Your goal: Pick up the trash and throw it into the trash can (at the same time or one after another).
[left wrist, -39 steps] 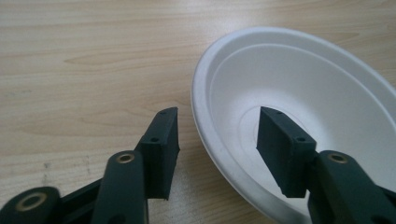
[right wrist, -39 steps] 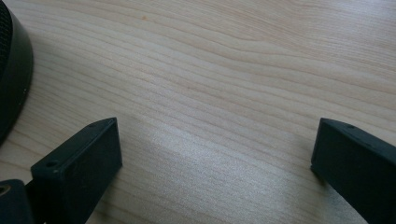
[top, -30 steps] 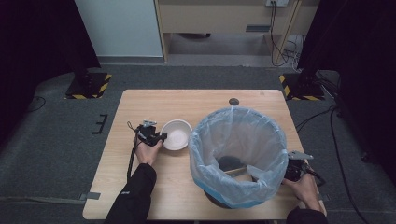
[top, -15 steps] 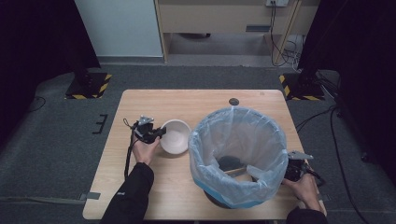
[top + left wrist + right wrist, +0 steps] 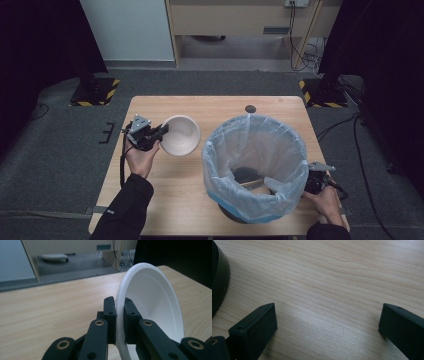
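Note:
A white foam bowl (image 5: 181, 135) hangs tilted above the left part of the wooden table (image 5: 165, 200), its hollow facing the bin. My left gripper (image 5: 162, 131) is shut on the bowl's left rim. In the left gripper view the two black pads clamp the thin rim of the bowl (image 5: 152, 297) on both sides, and my left gripper (image 5: 120, 307) holds it on edge. At the table's right front, beside the bin, my right gripper (image 5: 314, 181) rests low. Its jaws stand wide apart over bare wood, so my right gripper (image 5: 327, 325) is open and holds nothing.
A black bin lined with a pale blue plastic bag (image 5: 220, 150) takes up the table's right half; something dark lies at its bottom. Its black base (image 5: 218, 277) is just left of the right jaws. A small dark disc (image 5: 250, 108) lies near the far edge.
The left hand has lifted the bowl off the table and tipped it up on edge, moving slightly away from the person. The right hand has stayed put.

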Available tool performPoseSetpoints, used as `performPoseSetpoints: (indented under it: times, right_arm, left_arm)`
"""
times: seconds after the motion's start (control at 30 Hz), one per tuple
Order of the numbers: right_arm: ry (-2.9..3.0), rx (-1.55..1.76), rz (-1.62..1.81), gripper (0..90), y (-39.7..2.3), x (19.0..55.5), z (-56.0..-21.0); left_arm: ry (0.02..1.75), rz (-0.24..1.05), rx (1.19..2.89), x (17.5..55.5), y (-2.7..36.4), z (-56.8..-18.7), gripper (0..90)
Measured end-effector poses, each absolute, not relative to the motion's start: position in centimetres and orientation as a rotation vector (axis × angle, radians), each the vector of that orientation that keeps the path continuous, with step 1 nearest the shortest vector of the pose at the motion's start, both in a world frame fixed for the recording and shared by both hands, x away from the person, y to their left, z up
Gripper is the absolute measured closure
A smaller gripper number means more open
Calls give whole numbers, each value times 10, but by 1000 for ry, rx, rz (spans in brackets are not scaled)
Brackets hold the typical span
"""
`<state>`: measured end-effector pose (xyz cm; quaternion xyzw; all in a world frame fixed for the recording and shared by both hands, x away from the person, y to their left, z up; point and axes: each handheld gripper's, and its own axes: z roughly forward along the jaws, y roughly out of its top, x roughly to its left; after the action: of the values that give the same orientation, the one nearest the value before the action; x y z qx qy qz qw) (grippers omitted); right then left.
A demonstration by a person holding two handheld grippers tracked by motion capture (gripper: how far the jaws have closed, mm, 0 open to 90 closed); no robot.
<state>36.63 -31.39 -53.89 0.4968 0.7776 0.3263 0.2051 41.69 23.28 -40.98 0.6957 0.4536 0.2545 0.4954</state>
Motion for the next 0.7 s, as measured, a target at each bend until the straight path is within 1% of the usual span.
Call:
performPoseSetpoints:
  times: [0.13,0.23,0.37,0.53,0.7]
  right_arm:
    - [2168,1385,910,20,-314,366,-539]
    - [2168,1384,910,20,-314,366,-539]
    - [2168,1385,910,20,-314,366,-539]
    - [2168,1384,910,19,-314,366,-539]
    - [2168,1385,910,19,-314,366,-539]
  left_arm:
    - [1088,625,1624,412,240,-399,829]
    - [1062,662,1556,404,247,-382,829]
    - [1038,682,1527,399,250,-370,829]
    - [968,709,1444,384,254,-345,829]
    - [903,733,1400,372,252,-327,829]
